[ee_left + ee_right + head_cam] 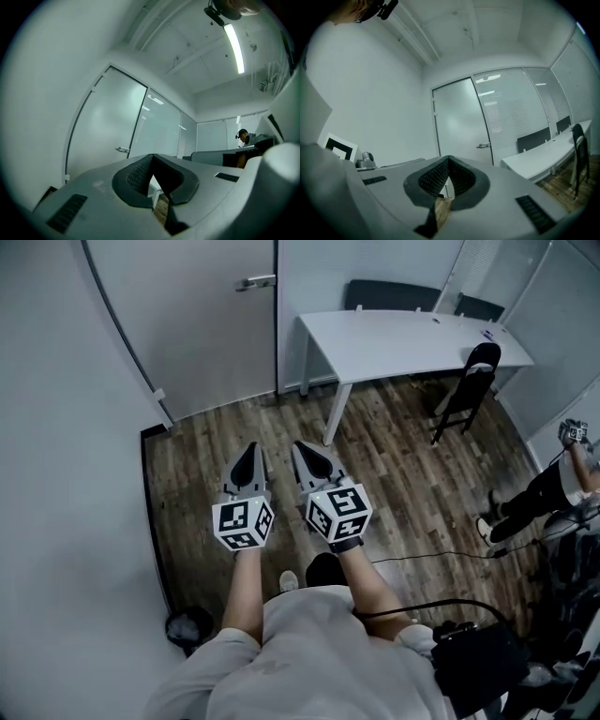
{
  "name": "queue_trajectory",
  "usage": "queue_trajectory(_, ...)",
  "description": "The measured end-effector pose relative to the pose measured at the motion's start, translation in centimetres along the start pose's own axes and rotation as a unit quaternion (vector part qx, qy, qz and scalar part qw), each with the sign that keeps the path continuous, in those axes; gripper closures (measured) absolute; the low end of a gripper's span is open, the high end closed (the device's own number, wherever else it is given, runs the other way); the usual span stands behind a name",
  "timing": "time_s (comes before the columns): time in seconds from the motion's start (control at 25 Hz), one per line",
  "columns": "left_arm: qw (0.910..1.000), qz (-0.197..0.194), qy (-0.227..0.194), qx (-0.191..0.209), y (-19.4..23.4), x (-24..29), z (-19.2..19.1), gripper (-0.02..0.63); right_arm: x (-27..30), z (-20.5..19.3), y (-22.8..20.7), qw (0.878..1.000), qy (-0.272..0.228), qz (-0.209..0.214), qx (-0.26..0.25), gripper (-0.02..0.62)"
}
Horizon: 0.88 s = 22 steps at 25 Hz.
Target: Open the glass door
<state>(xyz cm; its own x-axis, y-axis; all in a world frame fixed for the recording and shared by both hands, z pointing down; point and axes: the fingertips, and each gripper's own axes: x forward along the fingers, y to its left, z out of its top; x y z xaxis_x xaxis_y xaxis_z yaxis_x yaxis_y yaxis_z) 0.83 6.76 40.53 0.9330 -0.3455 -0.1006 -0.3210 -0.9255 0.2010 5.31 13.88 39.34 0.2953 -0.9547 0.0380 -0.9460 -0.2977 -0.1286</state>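
Both claws were held out side by side over the wooden floor [234, 432], aimed toward the glass door [192, 329], which stood shut in the far wall, well apart from them. The left claw [249, 451] was clenched on nothing: in the left gripper view its dark ribbed pads [137, 174] met at the tips with only floor showing behind them. The right claw [305, 451] was likewise clenched and empty, its jaws meeting at the tips in the right gripper view. The door's metal handle [255, 282] sat at its right edge, beside the frosted glass wall panel. To the right of the door a white counter [403, 338] stood against that wall, with a black chair [466, 390] at its near right corner. Another person [548, 488] was at the right edge of the head view.
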Motion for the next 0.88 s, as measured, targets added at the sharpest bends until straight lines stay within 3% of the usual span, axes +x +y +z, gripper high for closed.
queue_trajectory(0.24, 0.9999, -0.002, -0.012, 0.011, 2.0, 2.6, 1.1, 0.604, 4.2, 0.2, -0.2, 1.0, 0.005, 0.01, -0.006, 0.6)
queue_trajectory(0.56, 0.9998, -0.007, -0.014, 0.013, 5.2, 7.9, -0.2, 0.604, 11.4, -1.1, -2.5, 0.999, 0.008, 0.043, -0.002, 0.6)
queue_trajectory(0.76, 0.9998, 0.006, -0.005, 0.019, 8.7, 15.8, 0.2, 0.605, 18.8, 0.2, -7.1, 0.998, 0.003, 0.056, 0.007, 0.6)
queue_trajectory(0.88, 0.9986, 0.013, 0.0, 0.051, 9.6, 22.2, 1.4, 0.604, 23.0, 3.3, -11.2, 0.998, -0.019, 0.059, 0.003, 0.6)
